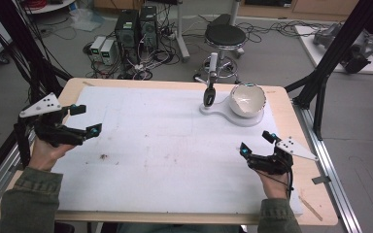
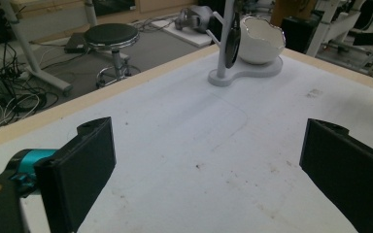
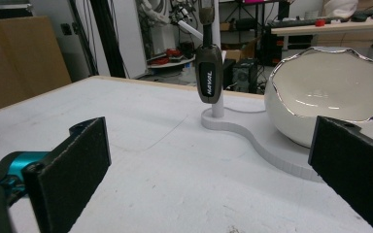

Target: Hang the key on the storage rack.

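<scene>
A white egg-shell-shaped bowl (image 1: 247,98) sits on a white stand base (image 1: 213,109) at the far right of the table. A dark key fob (image 1: 209,95) hangs from the stand's thin post. My left gripper (image 1: 86,120) is open near the left edge, nothing between its jaws. My right gripper (image 1: 257,143) is open at the right, in front of the bowl. In the left gripper view the left gripper (image 2: 213,179) faces the distant bowl (image 2: 262,43) and fob (image 2: 232,43). In the right gripper view the right gripper (image 3: 211,174) is close to the fob (image 3: 209,80) and bowl (image 3: 330,97).
A white mat (image 1: 165,145) covers the wooden table. A dark speck (image 1: 103,156) lies on the mat at front left. A thin wooden stick (image 1: 311,206) lies at the front right corner. Beyond the table stand a stool (image 1: 226,36) and computer boxes (image 1: 136,26).
</scene>
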Tool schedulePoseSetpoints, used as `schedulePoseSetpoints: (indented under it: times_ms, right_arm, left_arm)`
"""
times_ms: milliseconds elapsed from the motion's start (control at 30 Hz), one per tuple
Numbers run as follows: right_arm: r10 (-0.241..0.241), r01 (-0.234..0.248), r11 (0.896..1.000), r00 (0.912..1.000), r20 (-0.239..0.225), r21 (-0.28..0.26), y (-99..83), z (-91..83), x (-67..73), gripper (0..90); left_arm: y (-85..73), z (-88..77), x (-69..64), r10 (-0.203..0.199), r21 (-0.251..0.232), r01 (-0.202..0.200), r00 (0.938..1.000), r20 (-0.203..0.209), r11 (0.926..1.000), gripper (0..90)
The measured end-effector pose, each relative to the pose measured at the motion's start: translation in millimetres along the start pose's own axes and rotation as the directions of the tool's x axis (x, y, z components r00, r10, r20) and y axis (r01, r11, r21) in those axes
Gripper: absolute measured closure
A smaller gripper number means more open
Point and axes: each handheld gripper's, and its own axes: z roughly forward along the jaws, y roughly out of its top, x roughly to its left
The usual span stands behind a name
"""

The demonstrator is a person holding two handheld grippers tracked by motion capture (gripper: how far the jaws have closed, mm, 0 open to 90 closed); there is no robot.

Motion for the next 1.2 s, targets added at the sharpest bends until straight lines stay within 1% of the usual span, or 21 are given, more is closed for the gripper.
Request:
schedulePoseSetpoints:
  times_ms: [167,267,333,367,400,467,500,567,600,667,700,733,800,833,900,967,1000,1033,1100,1167,1200]
  right_arm:
    - [-0.004,0.004,1.0,1.0,0.006,-0.002,0.1,-0.1,-0.1,0.7]
    - [-0.009,0.009,1.0,0.9999,0.005,-0.001,-0.1,0.2,0.0,0.7]
    - [-0.006,0.006,1.0,1.0,0.004,0.001,-0.1,0.3,0.6,0.7]
    - [-0.006,0.006,1.0,1.0,0.004,0.002,-0.2,0.3,0.7,0.7]
    - [-0.007,0.007,1.0,1.0,0.005,0.002,-0.2,0.4,0.9,0.7]
    - [-0.008,0.008,1.0,1.0,0.005,0.002,-0.2,0.5,0.6,0.7]
    - [-0.004,0.004,1.0,1.0,0.006,0.003,-0.3,0.3,1.0,0.7]
    - [-0.008,0.008,1.0,0.9999,0.007,0.002,-0.2,0.2,0.7,0.7]
    - [-0.005,0.005,1.0,1.0,0.007,0.003,-0.3,0.1,0.8,0.7]
    - [-0.007,0.007,1.0,0.9999,0.01,0.001,-0.3,0.0,-0.1,0.7]
    - [-0.008,0.008,1.0,0.9999,0.011,0.001,-0.4,0.0,-0.2,0.7]
    - [-0.009,0.009,1.0,0.9999,0.012,0.0,-0.4,0.1,-0.3,0.7]
    - [-0.006,0.006,1.0,0.9999,0.011,0.004,-0.5,0.2,0.3,0.7]
    - [-0.01,0.01,1.0,0.9999,0.01,0.004,-0.5,0.4,0.2,0.7]
    - [-0.01,0.01,1.0,0.9999,0.011,0.005,-0.6,0.4,0.5,0.7]
    - [-0.009,0.009,1.0,0.9999,0.011,0.005,-0.6,0.4,0.5,0.7]
    - [-0.007,0.007,1.0,0.9999,0.011,0.007,-0.6,0.2,0.3,0.7]
    - [-0.008,0.007,1.0,0.9999,0.011,0.006,-0.6,0.1,0.1,0.7]
    - [-0.011,0.011,1.0,0.9999,0.012,0.001,-0.4,0.0,-0.7,0.7]
    - [-0.002,0.002,1.0,0.9999,0.013,0.004,-0.5,-0.2,-0.6,0.7]
    - [-0.005,0.005,1.0,0.9999,0.015,0.002,-0.5,-0.1,-0.6,0.7]
  left_arm:
    - [-25.9,-8.7,3.6,-0.002,-0.059,0.0,0.9994,-0.034,0.9983,6.4]
    - [-39.9,-14.8,4.9,0.004,-0.094,-0.012,0.9961,-0.089,0.9955,6.4]
    - [-45.6,-18.4,6.4,0.001,-0.114,-0.016,0.992,-0.126,0.9934,6.4]
    - [-50.0,-20.4,8.3,-0.013,-0.128,-0.006,0.9894,-0.144,0.9918,6.4]
    - [-53.9,-21.0,10.2,-0.026,-0.126,0.005,0.9862,-0.164,0.992,6.4]
    - [-62.1,-21.0,13.7,-0.034,-0.112,0.013,0.9809,-0.192,0.9936,6.4]
    - [-68.7,-21.5,16.3,-0.053,-0.118,0.029,0.9761,-0.211,0.9926,6.4]
    - [-77.3,-23.3,19.5,-0.078,-0.139,0.046,0.9704,-0.229,0.9892,6.4]
    - [-82.5,-24.6,20.5,-0.092,-0.154,0.054,0.963,-0.253,0.9866,6.4]
    - [-89.4,-26.9,21.8,-0.098,-0.179,0.051,0.9593,-0.265,0.9825,6.4]
    - [-93.0,-27.6,22.2,-0.104,-0.174,0.055,0.9526,-0.286,0.9832,6.4]
    - [-95.5,-27.9,22.1,-0.104,-0.181,0.052,0.9515,-0.29,0.982,6.4]
    - [-103.5,-28.9,20.9,-0.109,-0.191,0.049,0.9434,-0.313,0.9803,6.4]
    - [-106.4,-28.9,20.7,-0.11,-0.194,0.051,0.9442,-0.31,0.9797,6.4]
    - [-113.5,-28.6,19.2,-0.112,-0.19,0.051,0.938,-0.328,0.9805,6.4]
    - [-118.9,-27.7,17.6,-0.108,-0.18,0.05,0.9387,-0.327,0.9824,6.3]
    - [-119.7,-27.6,16.7,-0.103,-0.178,0.045,0.9365,-0.335,0.9829,6.4]
    - [-120.0,-27.6,16.3,-0.102,-0.184,0.041,0.9376,-0.333,0.9821,6.4]
    - [-119.0,-28.2,15.4,-0.108,-0.213,0.038,0.9373,-0.331,0.9763,6.3]
    - [-118.0,-29.3,14.7,-0.118,-0.255,0.035,0.9408,-0.318,0.9664,6.4]
    - [-117.4,-29.4,13.8,-0.126,-0.271,0.038,0.9408,-0.315,0.9618,6.4]
